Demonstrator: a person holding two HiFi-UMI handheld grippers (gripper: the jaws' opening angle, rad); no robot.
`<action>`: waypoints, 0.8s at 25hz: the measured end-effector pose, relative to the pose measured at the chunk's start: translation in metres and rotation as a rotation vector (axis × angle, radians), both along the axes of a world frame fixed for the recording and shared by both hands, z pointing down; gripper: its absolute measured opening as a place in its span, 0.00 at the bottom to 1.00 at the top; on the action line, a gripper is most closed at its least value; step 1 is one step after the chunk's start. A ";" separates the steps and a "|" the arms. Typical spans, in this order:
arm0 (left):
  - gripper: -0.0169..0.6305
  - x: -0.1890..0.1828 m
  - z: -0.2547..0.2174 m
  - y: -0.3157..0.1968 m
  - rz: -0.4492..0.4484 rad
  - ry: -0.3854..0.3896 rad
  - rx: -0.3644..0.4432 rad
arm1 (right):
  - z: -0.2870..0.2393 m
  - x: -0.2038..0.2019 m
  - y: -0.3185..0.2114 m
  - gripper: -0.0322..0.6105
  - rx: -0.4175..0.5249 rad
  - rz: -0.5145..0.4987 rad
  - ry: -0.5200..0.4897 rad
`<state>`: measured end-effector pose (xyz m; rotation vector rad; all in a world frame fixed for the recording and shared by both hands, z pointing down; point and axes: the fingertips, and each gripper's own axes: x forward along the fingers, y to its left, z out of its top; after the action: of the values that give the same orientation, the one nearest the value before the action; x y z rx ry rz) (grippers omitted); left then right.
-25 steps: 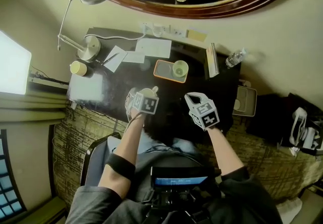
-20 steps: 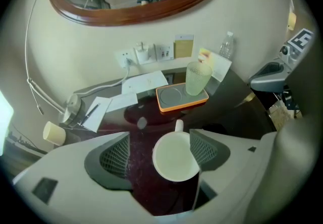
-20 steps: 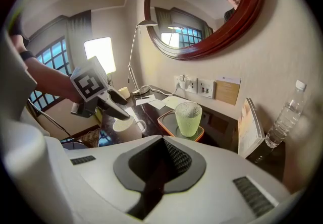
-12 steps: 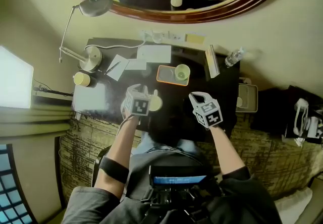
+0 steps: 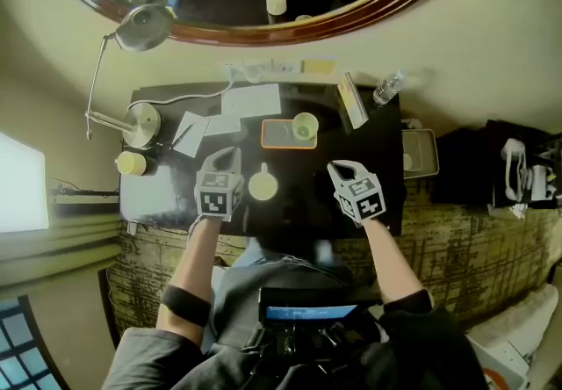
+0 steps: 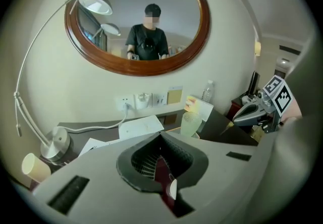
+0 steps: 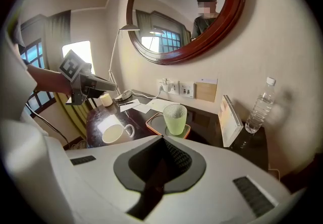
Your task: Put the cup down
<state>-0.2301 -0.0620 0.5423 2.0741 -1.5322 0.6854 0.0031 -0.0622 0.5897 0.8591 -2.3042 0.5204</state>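
Dark desk (image 5: 303, 182) below, and both grippers hang over its near edge. Left gripper (image 5: 230, 155): its jaws have just been closing and now they're pressed together with nothing between them. Right gripper (image 5: 339, 171), same story: jaws together and empty. Between the two sits the cup (image 5: 262, 186), a white mug standing upright on the desk. It's just beside the left gripper but clear of it, handle turned toward the tray. Next back is that orange tray (image 5: 274, 138), with a green glass (image 5: 305, 126) standing in its right-hand end. Out at the left end there's a pale yellow paper cup (image 5: 131, 163), and near it the round base of a desk lamp (image 5: 142, 120), its arm curving up and over. Loose papers (image 5: 250, 101) lie spread behind the tray. Over on the right, a card (image 5: 351, 103) stands on edge, and a water bottle (image 5: 386, 88) holds the far corner. Wall sockets (image 5: 255, 70) come next, a cable plugged in. Above it all hangs an oval wood-framed mirror (image 5: 369, 15), reflecting the person.
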 end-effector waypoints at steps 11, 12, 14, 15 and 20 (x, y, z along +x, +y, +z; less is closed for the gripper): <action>0.03 0.008 -0.003 0.007 0.085 0.052 0.040 | 0.002 0.001 0.009 0.05 0.011 0.060 -0.017; 0.03 0.008 -0.004 0.008 0.093 0.049 0.045 | 0.004 0.000 0.008 0.05 0.013 0.064 -0.015; 0.03 0.008 -0.003 0.008 0.106 0.042 0.063 | 0.005 -0.002 0.003 0.10 0.037 0.071 -0.005; 0.03 0.008 -0.003 0.009 0.111 0.038 0.066 | 0.005 -0.004 0.001 0.10 0.051 0.070 -0.001; 0.03 0.015 -0.008 0.014 0.123 0.040 0.045 | 0.008 -0.015 -0.017 0.34 0.086 0.028 0.004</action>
<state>-0.2153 -0.0483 0.5340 2.2166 -1.4205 0.6551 -0.0121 -0.0791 0.5979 0.9339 -2.3288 0.4335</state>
